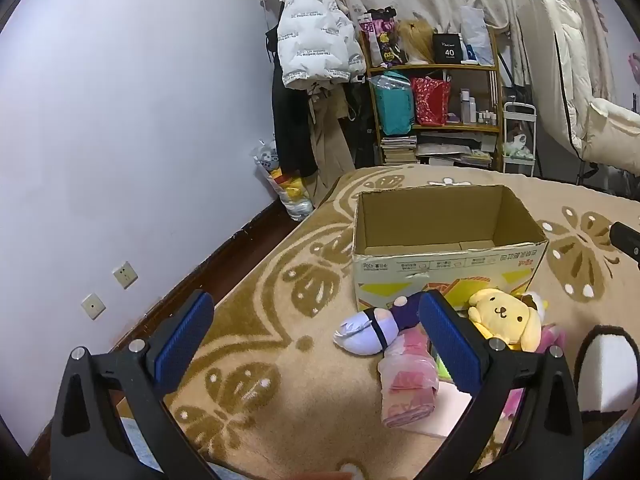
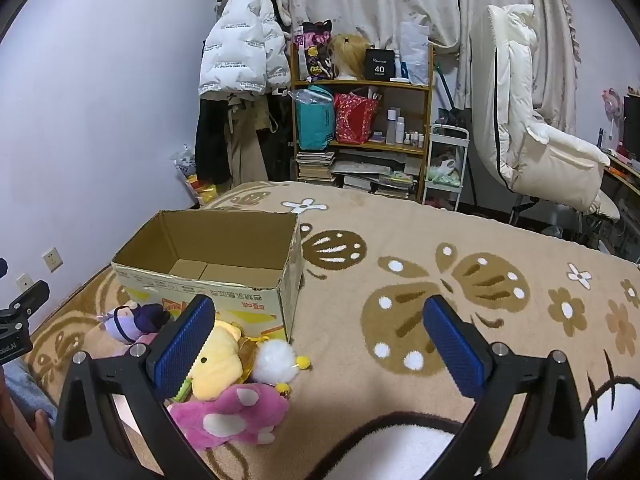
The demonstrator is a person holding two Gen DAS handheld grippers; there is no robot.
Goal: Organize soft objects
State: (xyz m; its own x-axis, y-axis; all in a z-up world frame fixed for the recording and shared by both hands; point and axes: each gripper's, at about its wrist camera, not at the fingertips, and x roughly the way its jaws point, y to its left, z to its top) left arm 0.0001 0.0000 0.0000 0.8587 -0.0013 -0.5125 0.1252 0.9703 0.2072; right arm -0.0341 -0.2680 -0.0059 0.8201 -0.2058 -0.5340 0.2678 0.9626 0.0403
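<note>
Both the left gripper [image 1: 316, 336] and right gripper [image 2: 320, 340] hung wide open and empty above the blanket [image 2: 400, 248], the plush toys [image 2: 224, 360] heaped just before the open cardboard box [image 2: 208, 280].

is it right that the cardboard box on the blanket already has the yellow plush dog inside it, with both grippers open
Not quite. The cardboard box is empty; the yellow plush dog lies on the blanket in front of it, as the left wrist view shows. The left gripper and right gripper are both open.
</note>
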